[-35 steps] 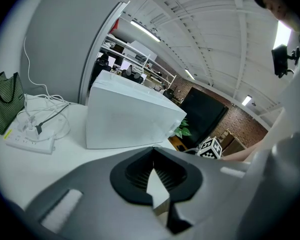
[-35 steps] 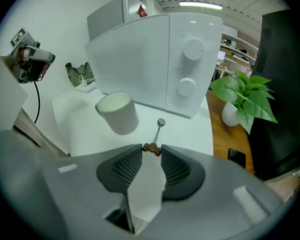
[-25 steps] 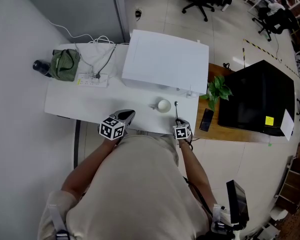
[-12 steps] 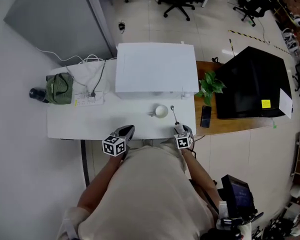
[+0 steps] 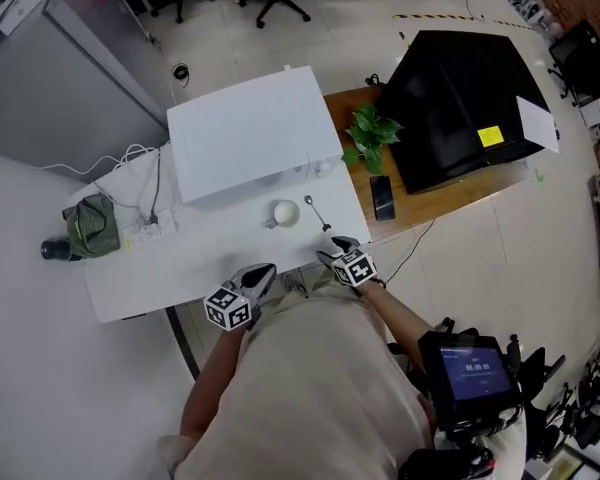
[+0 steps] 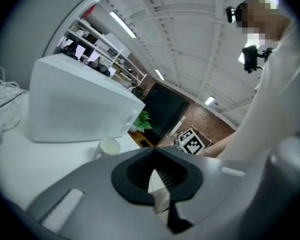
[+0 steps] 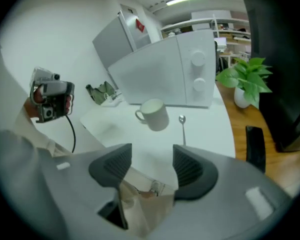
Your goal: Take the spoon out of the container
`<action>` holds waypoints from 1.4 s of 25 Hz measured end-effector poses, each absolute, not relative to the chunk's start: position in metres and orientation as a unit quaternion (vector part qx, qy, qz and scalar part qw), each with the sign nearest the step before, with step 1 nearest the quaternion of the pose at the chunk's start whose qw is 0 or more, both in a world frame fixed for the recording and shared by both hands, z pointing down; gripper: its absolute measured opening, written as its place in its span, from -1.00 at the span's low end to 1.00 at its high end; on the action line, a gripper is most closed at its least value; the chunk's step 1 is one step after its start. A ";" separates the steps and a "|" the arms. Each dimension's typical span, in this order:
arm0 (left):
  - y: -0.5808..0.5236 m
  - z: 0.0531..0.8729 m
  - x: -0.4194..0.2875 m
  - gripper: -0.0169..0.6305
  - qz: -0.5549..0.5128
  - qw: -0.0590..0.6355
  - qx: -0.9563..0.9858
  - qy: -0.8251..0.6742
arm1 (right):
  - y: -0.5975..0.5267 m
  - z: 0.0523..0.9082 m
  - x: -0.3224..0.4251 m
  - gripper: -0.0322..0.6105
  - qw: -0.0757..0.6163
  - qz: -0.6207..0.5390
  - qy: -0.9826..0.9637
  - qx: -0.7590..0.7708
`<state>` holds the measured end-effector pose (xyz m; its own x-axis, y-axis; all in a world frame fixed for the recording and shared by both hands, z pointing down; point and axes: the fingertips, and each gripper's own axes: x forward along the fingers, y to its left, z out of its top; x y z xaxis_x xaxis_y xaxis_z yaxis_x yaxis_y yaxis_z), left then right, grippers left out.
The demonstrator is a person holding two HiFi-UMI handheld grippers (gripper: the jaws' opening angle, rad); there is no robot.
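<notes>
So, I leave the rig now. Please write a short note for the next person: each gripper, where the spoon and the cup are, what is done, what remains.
Left gripper: jaws together, empty.
Right gripper: jaws have just opened, wide apart, nothing between them.
Small metal spoon: lies flat on the white table, beside the white ceramic mug, not touching it.
Done: the spoon is out of the mug and released.
Left: probably nothing for the spoon; only draw the grippers back.
</notes>
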<state>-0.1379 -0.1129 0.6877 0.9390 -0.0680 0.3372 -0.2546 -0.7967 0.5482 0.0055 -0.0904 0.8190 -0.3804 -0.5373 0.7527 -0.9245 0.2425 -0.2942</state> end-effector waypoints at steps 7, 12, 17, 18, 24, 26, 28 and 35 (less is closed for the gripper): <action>-0.100 0.688 -0.091 -0.94 0.182 0.289 0.929 -0.139 | -0.092 0.756 0.007 -0.12 0.224 0.357 -0.790 0.447; -0.084 0.695 -0.077 -0.94 0.198 0.351 0.877 -0.262 | -0.063 0.710 0.019 -0.12 0.201 0.340 -0.815 0.423; -0.034 0.700 -0.069 -0.94 0.198 0.354 0.865 -0.295 | -0.020 0.677 0.050 -0.57 0.198 0.276 -0.835 0.433; -0.024 0.702 -0.068 -0.94 0.195 0.356 0.863 -0.301 | -0.013 0.670 0.059 -0.58 0.194 0.258 -0.835 0.445; 0.037 0.701 -0.056 -0.94 0.161 0.363 0.857 -0.329 | 0.036 0.637 0.092 -0.74 0.160 0.197 -0.852 0.458; 0.060 0.689 -0.050 -0.94 0.137 0.355 0.868 -0.318 | 0.054 0.623 0.093 -0.82 0.144 0.163 -0.867 0.447; 0.081 0.676 -0.050 -0.94 0.119 0.339 0.878 -0.315 | 0.072 0.611 0.089 -0.83 0.129 0.141 -0.882 0.431; 0.106 0.655 -0.097 -0.94 0.101 0.292 0.852 -0.422 | 0.097 0.604 0.083 -0.89 0.100 0.127 -0.900 0.404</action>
